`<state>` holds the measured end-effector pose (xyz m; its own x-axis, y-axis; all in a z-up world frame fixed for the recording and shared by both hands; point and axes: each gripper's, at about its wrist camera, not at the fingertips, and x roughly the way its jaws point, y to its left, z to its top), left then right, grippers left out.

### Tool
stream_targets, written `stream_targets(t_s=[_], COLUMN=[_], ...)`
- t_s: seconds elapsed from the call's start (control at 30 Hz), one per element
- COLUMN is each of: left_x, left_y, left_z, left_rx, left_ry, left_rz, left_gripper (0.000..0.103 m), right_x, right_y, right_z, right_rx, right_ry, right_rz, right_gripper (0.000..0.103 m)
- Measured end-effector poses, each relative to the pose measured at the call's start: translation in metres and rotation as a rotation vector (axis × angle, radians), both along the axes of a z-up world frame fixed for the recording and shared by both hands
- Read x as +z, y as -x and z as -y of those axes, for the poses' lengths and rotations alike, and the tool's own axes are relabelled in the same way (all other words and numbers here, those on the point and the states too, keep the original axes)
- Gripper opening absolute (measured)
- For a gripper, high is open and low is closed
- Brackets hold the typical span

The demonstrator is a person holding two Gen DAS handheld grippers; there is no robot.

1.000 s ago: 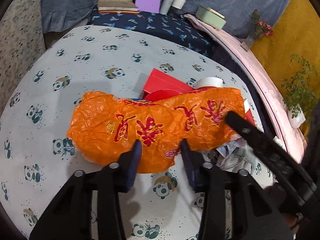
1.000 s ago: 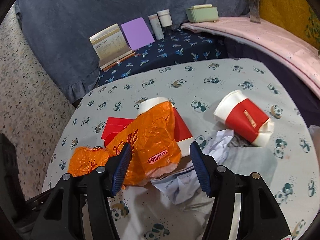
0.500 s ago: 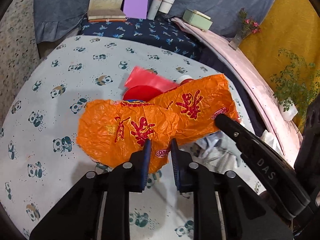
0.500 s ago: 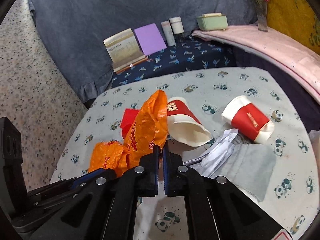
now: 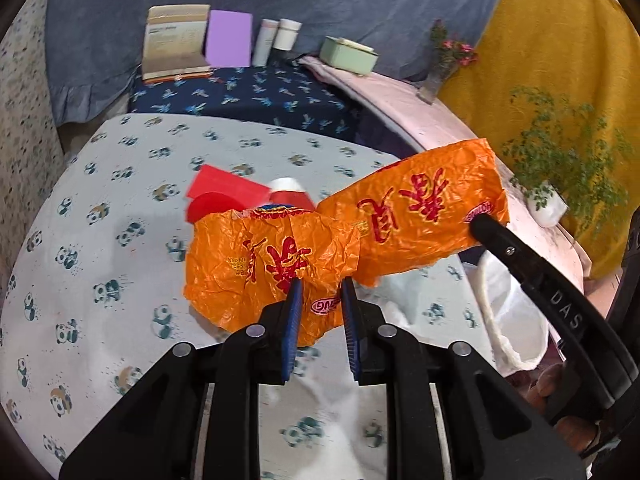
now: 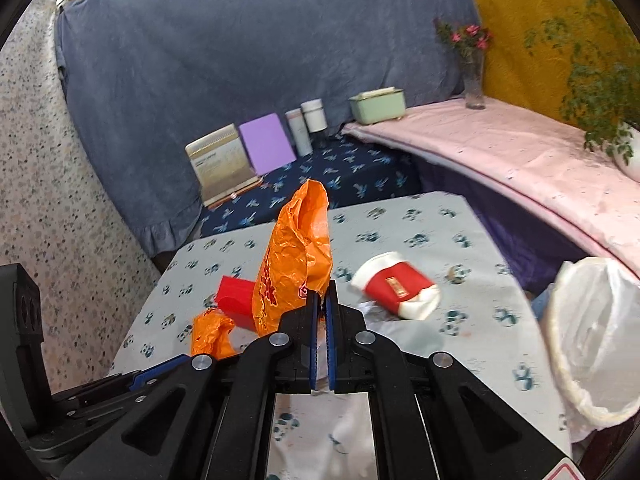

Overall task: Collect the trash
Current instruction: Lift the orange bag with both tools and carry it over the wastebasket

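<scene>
An orange plastic bag (image 5: 280, 260) with red print hangs stretched above the panda-print table (image 5: 100, 240). My left gripper (image 5: 320, 296) is shut on its near lower edge, a bunched fold pinched between the blue pads. My right gripper (image 5: 480, 224) comes in from the right and clamps the bag's higher right end. In the right wrist view the right gripper (image 6: 322, 300) is shut on the orange bag (image 6: 296, 256), which rises as a narrow crumpled strip. The left gripper (image 6: 160, 372) shows at the lower left.
A red-and-white paper cup (image 6: 396, 288) lies on its side on the table, beside a red box (image 6: 236, 300) and crumpled white paper. A white-lined bin (image 6: 592, 340) stands off the table's right edge. Books, tins, a green box and plants line the back ledges.
Both grippers closed on the orange bag and rose with it. The bag has left the table, its right end now higher, uncovering the cup and the red box.
</scene>
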<state>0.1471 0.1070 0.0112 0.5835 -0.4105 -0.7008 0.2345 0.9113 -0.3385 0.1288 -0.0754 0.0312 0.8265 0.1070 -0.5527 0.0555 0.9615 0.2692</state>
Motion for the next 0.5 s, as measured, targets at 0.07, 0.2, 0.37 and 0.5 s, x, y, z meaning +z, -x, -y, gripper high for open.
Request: stream_targets(t_s=[0.07, 0.2, 0.37, 0.5], left_x=[0.004, 0.009, 0.014, 0.016], left_y=[0.006, 0.017, 0.029, 0.039], left_z=[0.012, 0.040, 0.075, 0.104], left_rx=[-0.023, -0.071, -0.135, -0.189], left_ry=[-0.007, -0.018, -0.036, -0.050], left_rz=[0.010, 0.021, 0.037, 0.045], left_gripper=[0.019, 0.019, 0.019, 0.019], right_x=[0.004, 0.007, 0.010, 0.009], right_y=[0.009, 0.027, 0.051, 0.070], right_z=[0.013, 0.042, 0.073, 0.103], right_rx=[-0.025, -0.076, -0.135, -0.192], right_ry=[-0.006, -0.013, -0.021, -0.029], right_rz=[0.007, 0.017, 0.029, 0.035], right_gripper=[0.004, 0.004, 0.004, 0.004])
